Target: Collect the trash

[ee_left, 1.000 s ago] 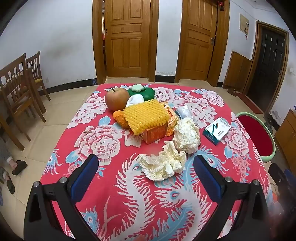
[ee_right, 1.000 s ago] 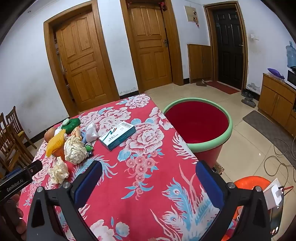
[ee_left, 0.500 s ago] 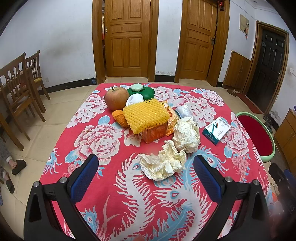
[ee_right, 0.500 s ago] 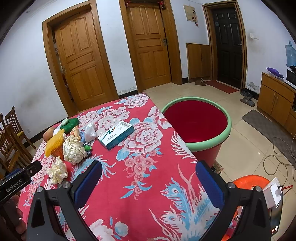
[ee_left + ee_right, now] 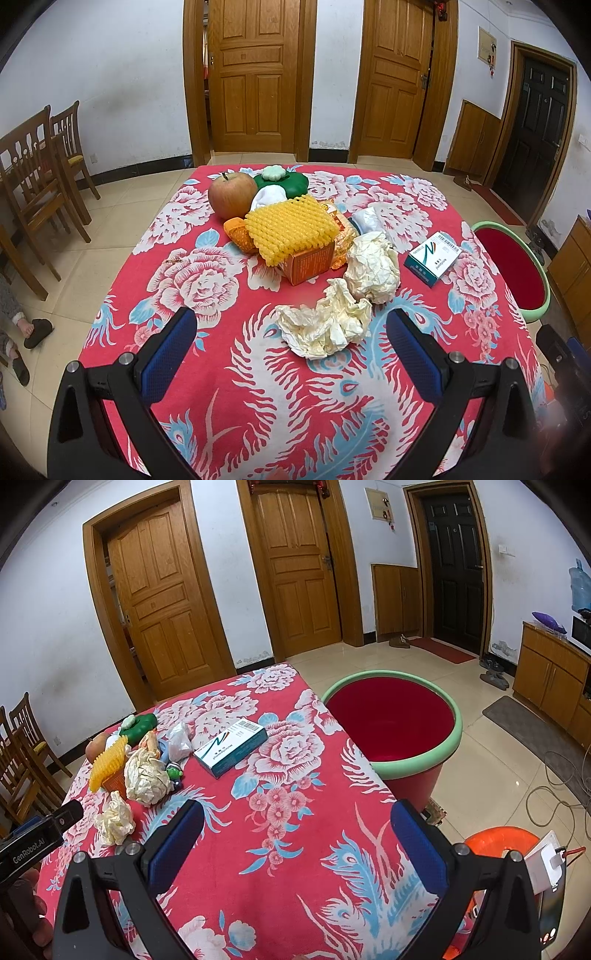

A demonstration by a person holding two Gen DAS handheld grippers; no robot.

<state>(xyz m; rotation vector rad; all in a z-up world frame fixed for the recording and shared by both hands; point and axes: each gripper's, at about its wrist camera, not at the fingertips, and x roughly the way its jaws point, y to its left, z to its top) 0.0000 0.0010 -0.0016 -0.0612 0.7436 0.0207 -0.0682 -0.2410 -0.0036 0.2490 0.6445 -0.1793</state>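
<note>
Left gripper (image 5: 290, 339) spread wide, empty, lined up w/ nearest crumpled paper wad (image 5: 325, 325) on the surface (image 5: 229, 376), prob. so the wad falls between the fingers. Second, rounder wad (image 5: 373, 267) sits just behind, touching it. Right gripper (image 5: 295, 834) also wide, empty, over bare cloth. Red bin (image 5: 391, 720) stands beside the surface edge, within reach for drop-off.

Orange box (image 5: 308, 261) half under yellow foam net (image 5: 290, 229); red basin (image 5: 515, 269) cut by table edge.
</note>
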